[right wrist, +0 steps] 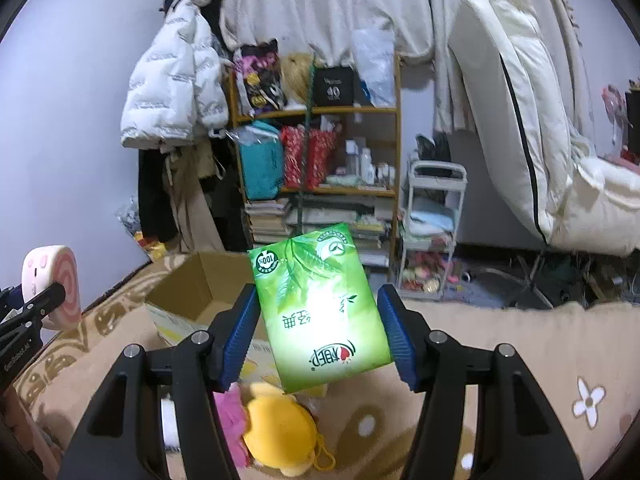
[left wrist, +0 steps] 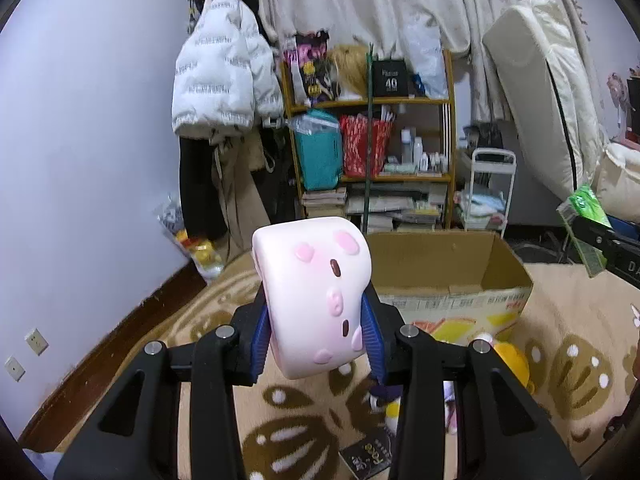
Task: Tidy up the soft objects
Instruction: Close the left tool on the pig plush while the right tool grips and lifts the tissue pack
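Note:
My left gripper is shut on a pink squishy toy with a pig face, held above the carpet in front of an open cardboard box. The toy also shows in the right wrist view at the far left. My right gripper is shut on a green tissue pack, held above the carpet to the right of the box. The pack also shows in the left wrist view. A yellow plush and a pink soft item lie on the carpet below.
A patterned beige carpet covers the floor. A cluttered wooden shelf and a white jacket stand at the back wall. A small white cart and a leaning mattress are at the right. A dark packet lies on the carpet.

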